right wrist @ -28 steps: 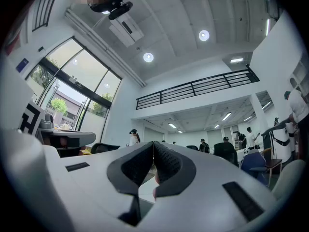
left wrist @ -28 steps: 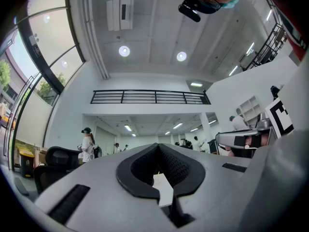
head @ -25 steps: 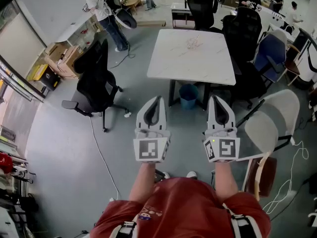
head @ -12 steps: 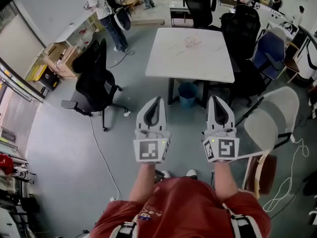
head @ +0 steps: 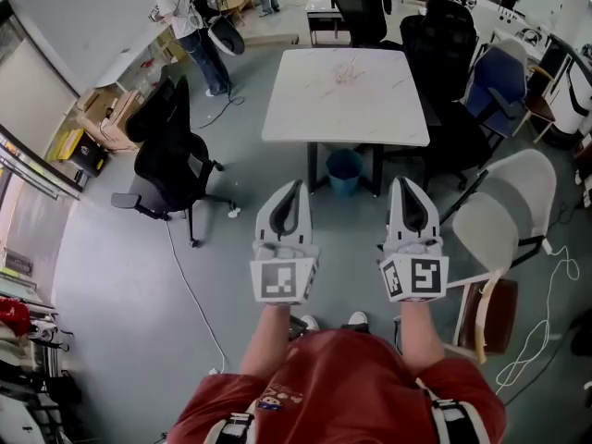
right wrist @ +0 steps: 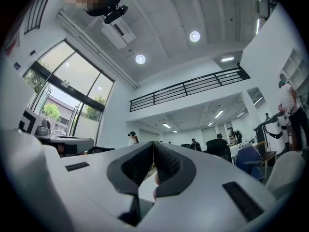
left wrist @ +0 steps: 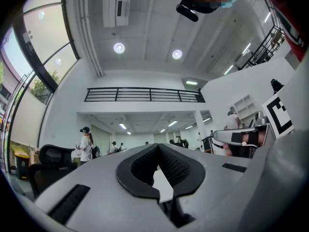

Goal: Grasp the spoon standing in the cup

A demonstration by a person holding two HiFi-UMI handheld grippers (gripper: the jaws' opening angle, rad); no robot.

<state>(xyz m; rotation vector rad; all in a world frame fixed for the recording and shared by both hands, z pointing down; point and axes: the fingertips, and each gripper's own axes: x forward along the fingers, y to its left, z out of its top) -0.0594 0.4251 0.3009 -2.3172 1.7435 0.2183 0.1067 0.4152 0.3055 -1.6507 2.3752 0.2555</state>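
Note:
No cup or spoon shows in any view. A white table [head: 347, 109] with faint reddish marks stands ahead, and its top looks bare. My left gripper [head: 294, 185] and right gripper [head: 404, 183] are held side by side over the grey floor, short of the table's near edge. Both are shut and empty. In the left gripper view the left gripper [left wrist: 158, 145] points slightly upward at the hall's ceiling and balcony, its tips meeting. The right gripper [right wrist: 153, 143] looks the same in the right gripper view.
A blue bin [head: 344, 172] sits under the table. A black office chair [head: 171, 155] stands at the left, a white chair [head: 504, 229] at the right, dark chairs [head: 444, 54] behind the table. A person [head: 185, 21] stands at the far left. A cable [head: 190, 285] trails over the floor.
In the head view the table and chairs have slid a little up and to the left. Both grippers keep the same pose and stay shut.

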